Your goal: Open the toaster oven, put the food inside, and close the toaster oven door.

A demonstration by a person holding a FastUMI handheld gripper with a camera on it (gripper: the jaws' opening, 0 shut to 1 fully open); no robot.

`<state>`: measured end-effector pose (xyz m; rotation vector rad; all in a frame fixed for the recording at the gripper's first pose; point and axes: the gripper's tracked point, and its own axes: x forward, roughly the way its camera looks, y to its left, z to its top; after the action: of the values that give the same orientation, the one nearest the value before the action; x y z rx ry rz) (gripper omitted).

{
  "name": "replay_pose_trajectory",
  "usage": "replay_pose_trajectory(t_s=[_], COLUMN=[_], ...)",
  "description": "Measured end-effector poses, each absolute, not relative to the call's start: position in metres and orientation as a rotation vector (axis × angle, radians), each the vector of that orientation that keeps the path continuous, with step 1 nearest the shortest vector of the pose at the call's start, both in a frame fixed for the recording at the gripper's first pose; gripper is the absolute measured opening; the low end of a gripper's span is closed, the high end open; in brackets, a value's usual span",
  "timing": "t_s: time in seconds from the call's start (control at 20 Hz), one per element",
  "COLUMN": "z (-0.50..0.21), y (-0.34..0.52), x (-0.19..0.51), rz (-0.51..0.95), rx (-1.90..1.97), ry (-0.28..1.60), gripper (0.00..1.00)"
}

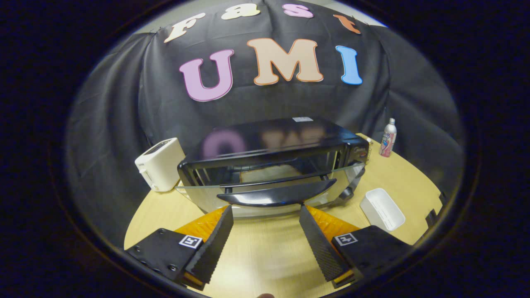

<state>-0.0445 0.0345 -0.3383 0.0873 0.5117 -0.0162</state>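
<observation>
A black toaster oven point(281, 140) stands on the wooden table point(265, 252), just beyond my fingers. Its glass door point(273, 190) hangs partly open, tilted toward me, with the dark handle point(275, 198) along its near edge. Inside, a pale slice of food point(269, 173) lies on the rack. My gripper point(267, 213) is open, its fingertips just below the handle on either side and touching nothing that I can make out. Nothing sits between the fingers.
A white pop-up toaster point(160, 164) stands left of the oven. A white rectangular tray point(381, 209) lies right of the oven. A pink-labelled bottle point(388, 138) stands at the back right by the table's edge.
</observation>
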Motion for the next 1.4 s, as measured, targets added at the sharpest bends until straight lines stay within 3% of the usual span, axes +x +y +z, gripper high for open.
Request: replay_pose_trajectory(t_s=[0.45, 1.0, 1.4], z=[-0.297, -0.091, -0.028], y=[0.027, -0.011, -0.027], x=[-0.018, 0.001, 0.022], rz=[-0.018, -0.052, -0.059], rx=[0.098, -0.004, 0.003], ry=[0.435, 0.134, 0.018], gripper=[0.99, 0.99, 0.99])
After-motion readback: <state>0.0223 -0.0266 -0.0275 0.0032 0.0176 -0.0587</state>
